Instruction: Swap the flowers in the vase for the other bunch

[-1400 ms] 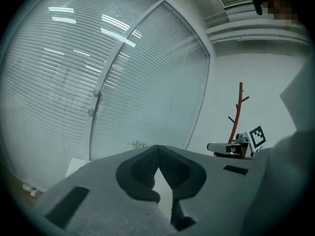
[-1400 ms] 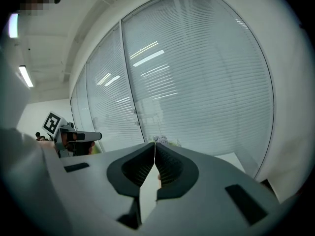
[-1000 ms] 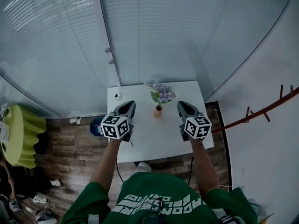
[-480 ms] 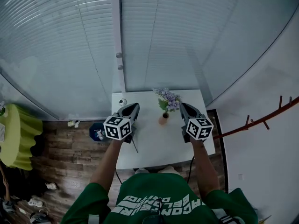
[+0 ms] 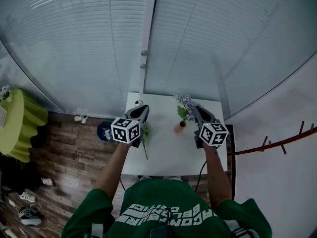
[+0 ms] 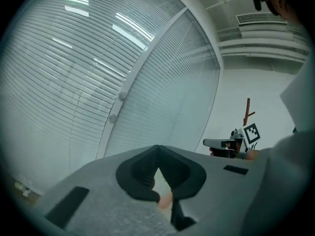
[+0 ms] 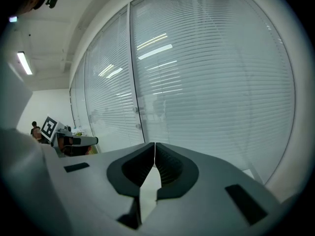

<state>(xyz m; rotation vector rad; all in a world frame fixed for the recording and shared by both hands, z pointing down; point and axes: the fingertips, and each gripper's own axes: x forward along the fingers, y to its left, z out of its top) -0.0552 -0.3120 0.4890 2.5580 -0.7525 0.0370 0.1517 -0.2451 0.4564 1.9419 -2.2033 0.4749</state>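
My head camera looks steeply down from well above the counter (image 5: 168,157). Cameras on the left tool (image 5: 140,111) and right tool (image 5: 196,111) sit close behind their jaws, facing the blinds (image 6: 74,58) almost level; each catches the other tool sideways.

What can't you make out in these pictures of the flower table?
Other bunch: head view, left gripper covers all but a stem.
Round thing on the table: head view, too small to name.
Pinkish patch behind the jaws: left gripper view, blurred, mostly hidden by the gripper.
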